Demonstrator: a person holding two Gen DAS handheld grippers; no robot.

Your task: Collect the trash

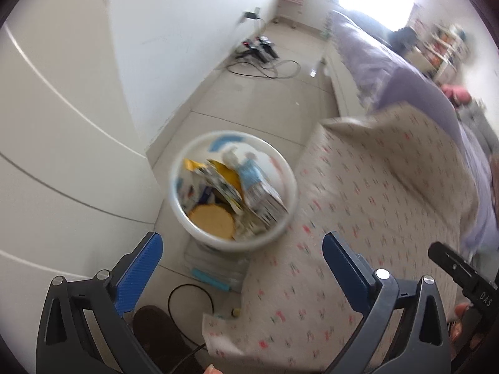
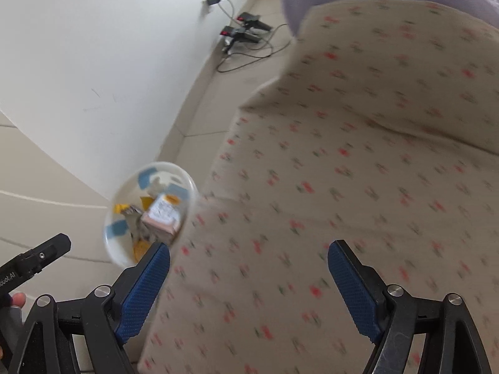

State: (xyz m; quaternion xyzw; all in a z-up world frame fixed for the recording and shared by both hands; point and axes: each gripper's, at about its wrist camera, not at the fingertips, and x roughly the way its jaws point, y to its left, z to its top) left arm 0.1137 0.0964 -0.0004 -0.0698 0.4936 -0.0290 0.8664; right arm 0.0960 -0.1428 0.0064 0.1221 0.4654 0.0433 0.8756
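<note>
left claw apart, empty | right claw apart, empty | bin (dark slipper left view only)

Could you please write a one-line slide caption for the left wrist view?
Open left gripper above a white trash bin full of packaging, beside a floral-print bedsheet.

Both wrist views downward, sharing bin
</note>
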